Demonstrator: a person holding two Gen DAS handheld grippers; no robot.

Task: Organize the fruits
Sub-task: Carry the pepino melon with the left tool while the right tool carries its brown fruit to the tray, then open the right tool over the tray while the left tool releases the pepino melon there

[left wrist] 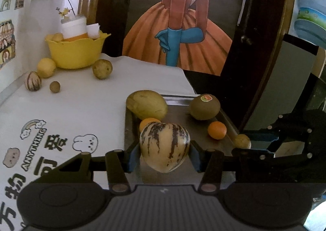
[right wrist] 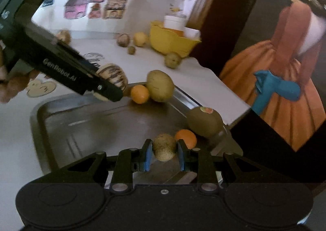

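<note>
Left hand-held gripper (left wrist: 165, 152) is pinching a striped cream fruit (left wrist: 164, 147) between its blue pads, holding it just above the near part of the metal tray (left wrist: 226, 118). Right hand-held gripper (right wrist: 164, 152) is pinching a small speckled tan fruit (right wrist: 164, 147) over the tray's near right side, just beside a small orange (right wrist: 186, 137).

Already lying in the tray: a large yellow-green fruit (left wrist: 147, 104) at the far left corner with another orange (left wrist: 147, 123) touching it, and a kiwi with a sticker (left wrist: 204, 107) at the far right. Four more fruits are sitting loose on the white counter (left wrist: 85, 96) well beyond the tray, near a yellow basket (left wrist: 76, 52): a yellow round one (left wrist: 46, 67), a second striped one (left wrist: 32, 81), a small brown one (left wrist: 54, 86) and a greenish one (left wrist: 102, 68).

Step in hand, as judged: both held fruits are going into the tray. Whether either is touching the tray floor cannot be told.

To do it well:
- Lower the striped fruit onto the bare floor at the tray's near left, clear of the orange behind it.
- Set it on a broad side; its tapered shape looks likely to roll.
- Spread the pads only once it is resting.
- Place the tan fruit in the gap before the orange and kiwi; avoid nudging them toward the rim.
</note>
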